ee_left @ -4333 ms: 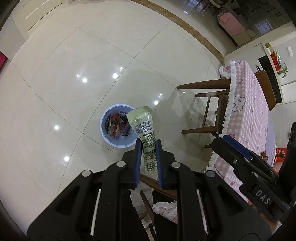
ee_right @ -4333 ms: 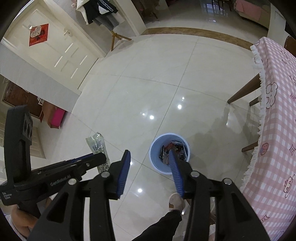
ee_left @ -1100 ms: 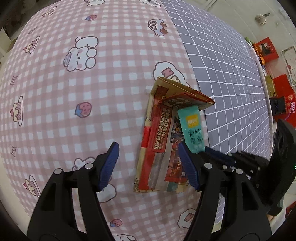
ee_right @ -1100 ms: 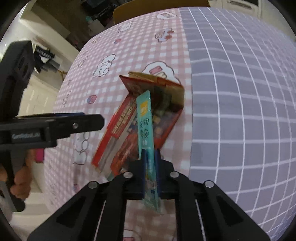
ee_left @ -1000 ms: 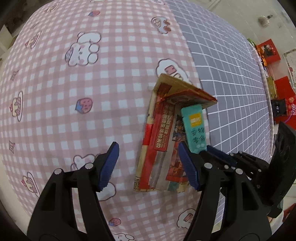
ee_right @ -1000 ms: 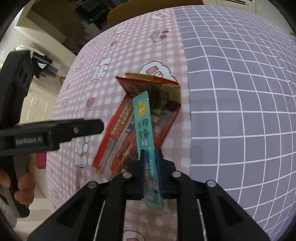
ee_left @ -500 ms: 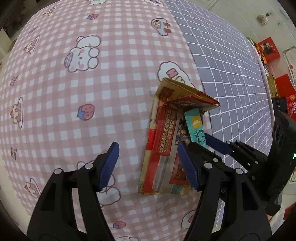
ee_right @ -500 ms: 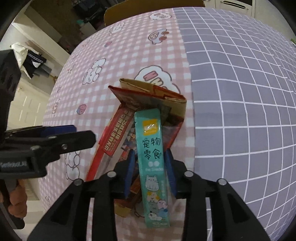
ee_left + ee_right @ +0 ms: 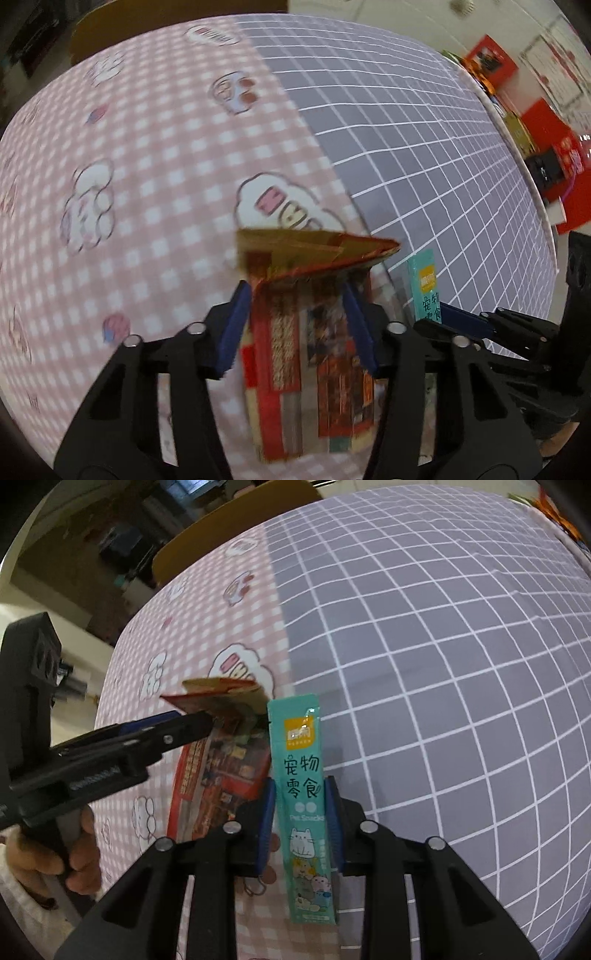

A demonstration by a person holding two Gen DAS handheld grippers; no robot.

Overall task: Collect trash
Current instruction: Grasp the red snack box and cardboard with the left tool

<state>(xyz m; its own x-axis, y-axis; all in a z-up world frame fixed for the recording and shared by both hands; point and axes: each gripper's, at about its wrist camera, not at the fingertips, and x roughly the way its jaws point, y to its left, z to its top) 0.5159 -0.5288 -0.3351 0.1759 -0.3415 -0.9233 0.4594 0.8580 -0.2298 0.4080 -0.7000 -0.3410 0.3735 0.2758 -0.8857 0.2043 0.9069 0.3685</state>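
Closing left gripper (image 9: 295, 317): jaws are narrowing around the red snack wrapper (image 9: 314, 354), which is lying on the tablecloth (image 9: 147, 184).
Right gripper (image 9: 300, 812): clamping the teal pet-snack sachet (image 9: 301, 775) just beside that wrapper.

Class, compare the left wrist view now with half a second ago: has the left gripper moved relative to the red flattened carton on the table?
Yes. The left gripper has moved onto the red flattened carton; its closing jaws now straddle the carton near the cloud print on the tablecloth, instead of standing left of it.
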